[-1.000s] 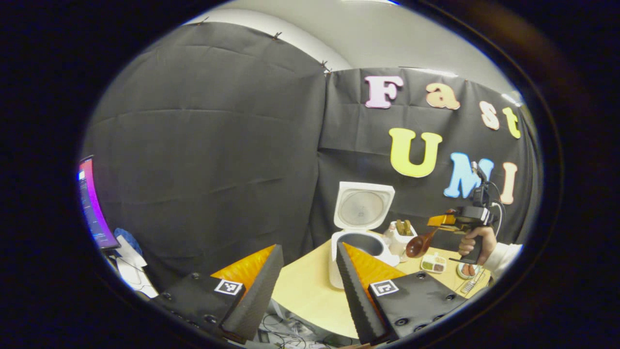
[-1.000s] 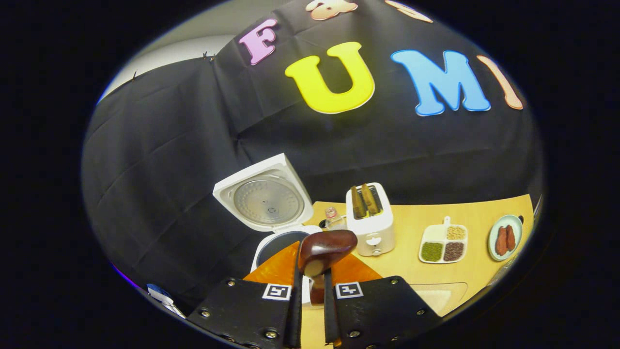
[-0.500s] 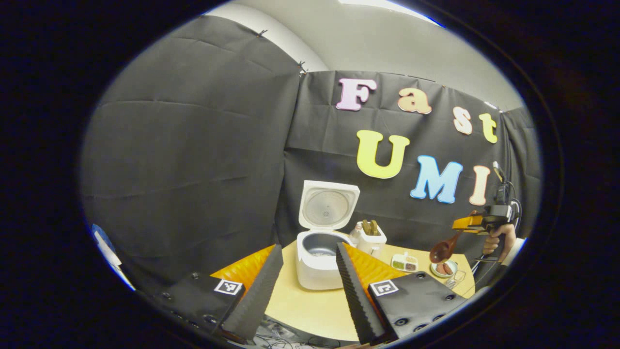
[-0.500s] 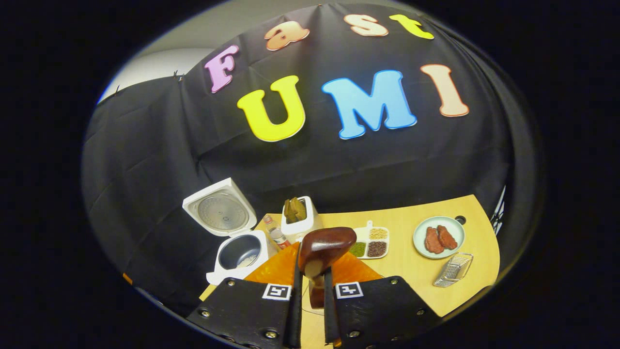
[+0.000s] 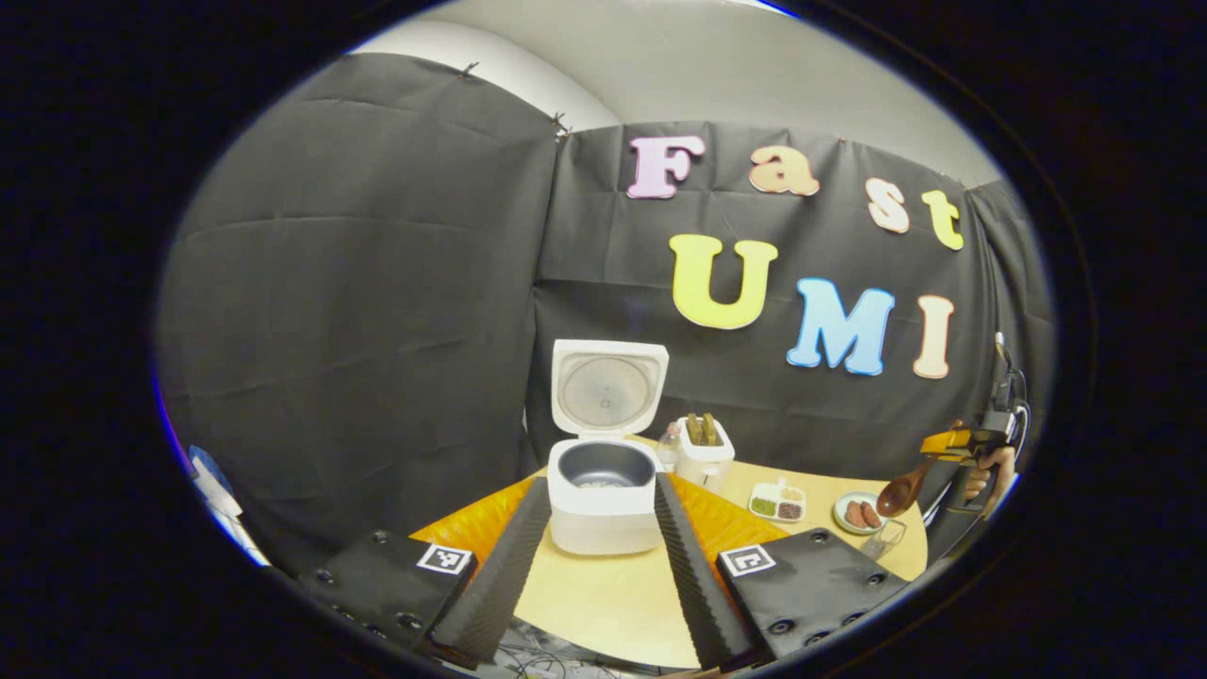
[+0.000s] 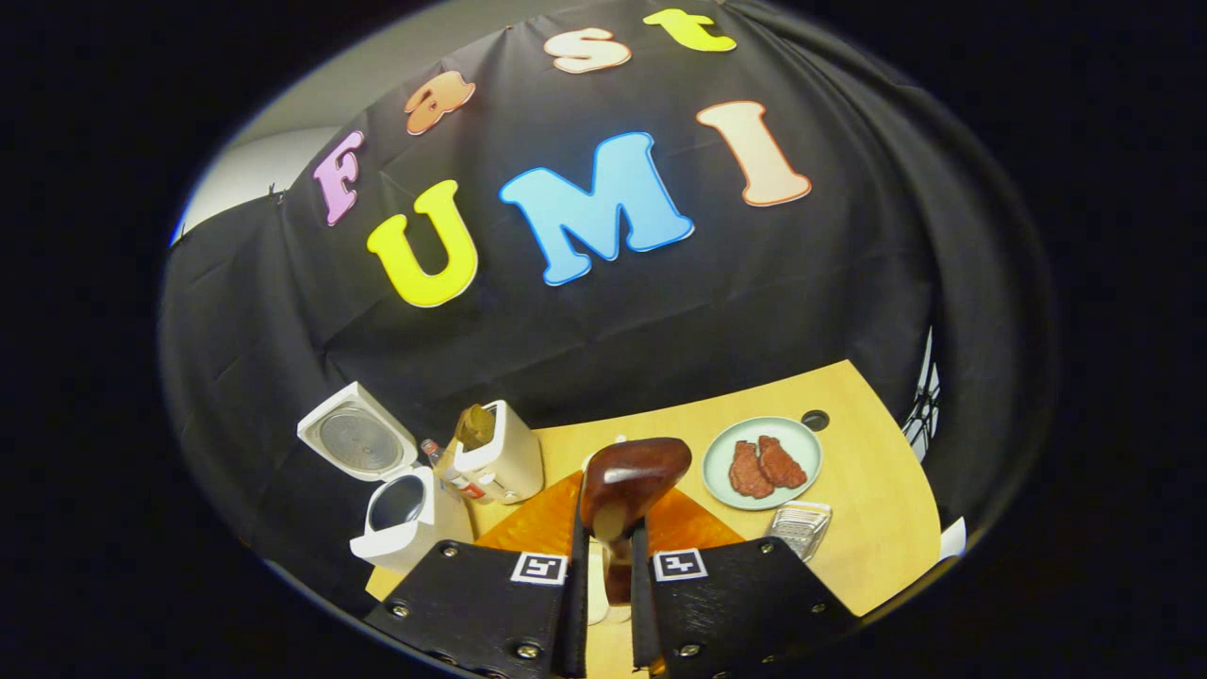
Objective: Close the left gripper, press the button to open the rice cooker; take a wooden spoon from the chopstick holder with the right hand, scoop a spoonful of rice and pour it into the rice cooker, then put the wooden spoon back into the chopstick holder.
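The white rice cooker (image 5: 603, 514) stands open on the table, lid (image 5: 608, 387) upright, with a little rice in its pot. My left gripper (image 5: 601, 484) is open and well short of it; the cooker shows between its fingers. In the left gripper view, a hand at the far right holds my right gripper (image 5: 952, 443) above the table's right end with the dark wooden spoon (image 5: 901, 492) pointing down-left. In the right gripper view, my right gripper (image 6: 604, 528) is shut on the spoon's handle, its bowl (image 6: 634, 470) ahead of the fingers. The cooker (image 6: 401, 514) lies low to the left.
A white toaster (image 5: 702, 455) with toast and a small bottle (image 6: 443, 462) stand right of the cooker. Farther right are a sectioned dish of grains (image 5: 778, 503), a plate of meat (image 6: 762, 462) and a metal grater (image 6: 800, 528). The wooden table (image 6: 877, 471) ends at a curved front edge.
My right gripper has carried the spoon rightward, from beside the cooker to the table's right end. The left gripper view has swung so the cooker now sits centred between its fingers.
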Tool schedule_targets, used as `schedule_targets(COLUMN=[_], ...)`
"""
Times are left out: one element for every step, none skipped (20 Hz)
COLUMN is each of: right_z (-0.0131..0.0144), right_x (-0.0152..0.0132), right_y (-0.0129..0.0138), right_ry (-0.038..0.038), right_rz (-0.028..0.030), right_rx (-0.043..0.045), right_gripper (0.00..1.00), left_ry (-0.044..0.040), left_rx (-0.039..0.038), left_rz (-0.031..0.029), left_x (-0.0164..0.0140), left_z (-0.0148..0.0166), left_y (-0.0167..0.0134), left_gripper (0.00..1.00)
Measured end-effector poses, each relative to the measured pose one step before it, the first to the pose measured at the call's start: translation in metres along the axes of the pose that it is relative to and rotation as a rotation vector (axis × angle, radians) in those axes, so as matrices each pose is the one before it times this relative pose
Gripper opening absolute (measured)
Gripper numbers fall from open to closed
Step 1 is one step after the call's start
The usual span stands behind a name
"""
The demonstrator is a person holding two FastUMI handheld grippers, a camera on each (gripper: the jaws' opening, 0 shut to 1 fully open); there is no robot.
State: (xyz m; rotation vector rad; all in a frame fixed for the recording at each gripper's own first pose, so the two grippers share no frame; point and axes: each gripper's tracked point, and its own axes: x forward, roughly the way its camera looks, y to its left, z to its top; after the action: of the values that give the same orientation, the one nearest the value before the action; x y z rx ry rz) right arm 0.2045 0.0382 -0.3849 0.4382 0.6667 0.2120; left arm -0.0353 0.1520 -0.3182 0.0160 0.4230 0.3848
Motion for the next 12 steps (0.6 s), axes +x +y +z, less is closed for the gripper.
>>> schedule_targets(right_z=[0.00037,-0.00048,-0.00039,-0.00139,-0.00034,-0.00103,0.00015,-0.00131,-0.00241,-0.00498,-0.00482,-0.00793], right_x=[0.00418,0.00467,0.00564,0.00479,0.00539,0.00494,0.004,0.00532,0.00584,0.00529,0.0064,0.0087], right_y=[-0.0152,-0.01484,-0.0159,-0.0158,-0.01477,-0.01499,-0.01418,-0.0114,-0.00941,-0.00806,-0.00834,-0.00715], right_ry=[0.00659,0.007,0.00838,0.00657,0.0053,0.00413,0.00198,0.00255,0.00325,0.00195,0.00443,0.00344], right_rz=[-0.00652,-0.0051,-0.0077,-0.00936,-0.01216,-0.01337,-0.01415,-0.01537,-0.0105,-0.0105,-0.01384,-0.02095], right_rx=[0.00314,0.00612,0.00492,0.00094,0.00016,-0.00074,0.0,0.00455,0.00385,0.00478,0.00651,0.00954], right_gripper=[0.19,0.19,0.19,0.19,0.19,0.19,0.19,0.19,0.19,0.19,0.19,0.19], left_ry=[0.00172,0.00093,0.00384,0.0056,0.01188,0.01835,0.01788,0.01445,0.00829,0.00332,0.00382,0.004], left_rx=[0.00718,0.0058,0.00377,0.00125,-0.0004,-0.00085,0.00001,0.00442,0.00851,0.01096,0.01501,0.01547], left_rz=[0.00876,0.00759,0.00692,0.00649,0.0035,-0.0002,-0.00232,-0.00113,0.00114,0.0039,0.00471,0.00647], left_x=[0.00049,0.00085,-0.00131,-0.00138,0.00193,0.00338,0.00215,0.00187,0.00008,0.00054,0.00048,-0.00045], left_z=[0.0026,0.00154,0.00003,0.00005,-0.00231,-0.00266,-0.00269,-0.00113,0.00002,0.00153,0.00033,0.00125], left_y=[-0.01364,-0.01329,-0.01351,-0.01234,-0.01351,-0.01269,-0.01169,-0.01012,-0.00631,-0.00458,-0.00212,-0.00229], left_gripper=[0.75,0.75,0.75,0.75,0.8,0.86,0.86,0.75,0.8,0.78,0.76,0.75])
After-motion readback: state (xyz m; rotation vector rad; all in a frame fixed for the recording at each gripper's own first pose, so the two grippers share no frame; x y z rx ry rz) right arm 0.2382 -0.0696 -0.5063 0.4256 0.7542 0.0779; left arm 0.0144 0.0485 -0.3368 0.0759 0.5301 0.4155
